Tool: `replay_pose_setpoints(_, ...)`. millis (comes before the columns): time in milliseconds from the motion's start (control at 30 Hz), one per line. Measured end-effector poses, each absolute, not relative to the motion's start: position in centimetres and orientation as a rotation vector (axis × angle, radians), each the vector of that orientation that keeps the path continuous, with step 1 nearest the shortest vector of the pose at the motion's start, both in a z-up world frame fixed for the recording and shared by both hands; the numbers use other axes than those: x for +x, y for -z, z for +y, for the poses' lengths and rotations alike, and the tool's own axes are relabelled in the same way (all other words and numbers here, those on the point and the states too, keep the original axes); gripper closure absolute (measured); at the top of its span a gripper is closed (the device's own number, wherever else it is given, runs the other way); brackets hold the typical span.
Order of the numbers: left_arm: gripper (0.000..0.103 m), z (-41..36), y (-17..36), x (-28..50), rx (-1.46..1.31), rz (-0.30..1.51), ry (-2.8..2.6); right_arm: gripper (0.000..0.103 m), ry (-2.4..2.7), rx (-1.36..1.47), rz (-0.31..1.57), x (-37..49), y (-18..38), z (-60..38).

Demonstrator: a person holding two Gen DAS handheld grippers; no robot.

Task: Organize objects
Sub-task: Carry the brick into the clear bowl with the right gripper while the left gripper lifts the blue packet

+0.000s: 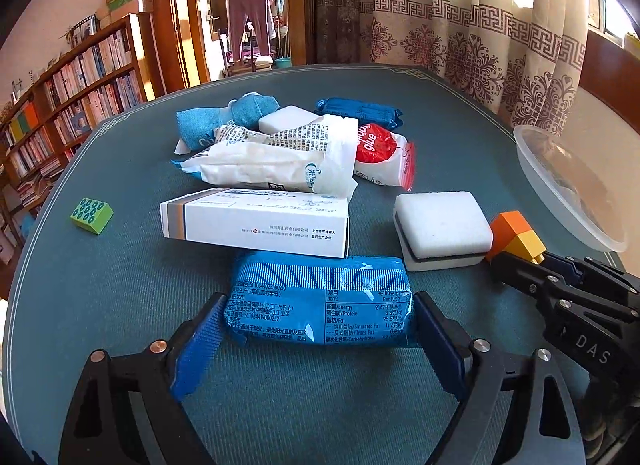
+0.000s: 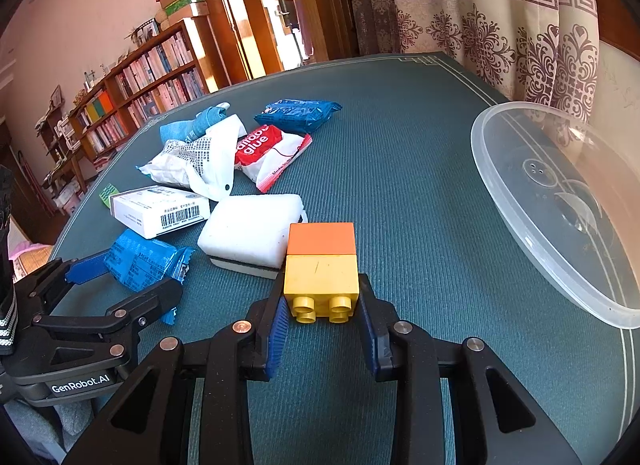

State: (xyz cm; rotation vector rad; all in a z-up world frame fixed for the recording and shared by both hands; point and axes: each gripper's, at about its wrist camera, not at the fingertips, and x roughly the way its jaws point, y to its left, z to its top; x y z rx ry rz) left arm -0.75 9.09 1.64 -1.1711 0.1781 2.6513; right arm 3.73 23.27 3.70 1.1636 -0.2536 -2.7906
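Only right wrist view shows right claw (image 2: pixel 322 311) clamping yellow-orange block (image 2: pixel 321 265).

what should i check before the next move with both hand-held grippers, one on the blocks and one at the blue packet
1. Right hand-held gripper shut on the yellow and orange blocks: ok.
2. Blocks joined as one stack: ok.
3. Clear plastic container has room to receive items: ok, only a few small bits inside.
4. Path from the blocks to the container free of clutter: ok, bare teal table between.
5. Left hand-held gripper straddling the blue snack packet: ok, a pad at each end.
6. Left pads pressing firmly on the packet: cannot tell.
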Motion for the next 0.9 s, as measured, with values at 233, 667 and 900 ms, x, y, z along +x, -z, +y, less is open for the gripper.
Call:
replay_pose_setpoints(233,0.01,9.1,-1.8,-0.6,-1.156,0.18,-2.679,0.07,2.801,1.101,-0.294,4.3,-4.2,23.7)
replay_pose_setpoints(667,0.01,9.9,-2.8,-0.1,-1.146,0.157,-2.673,0.07,2.979,0.942,-0.32,6.5,-7.3,26.5)
replay_pose_setpoints(900,0.01,11.7,-3.5,0.2,-1.13,0.176,-2.647,0.07,3.093,0.952,-0.37,7.6,-7.9,30.7)
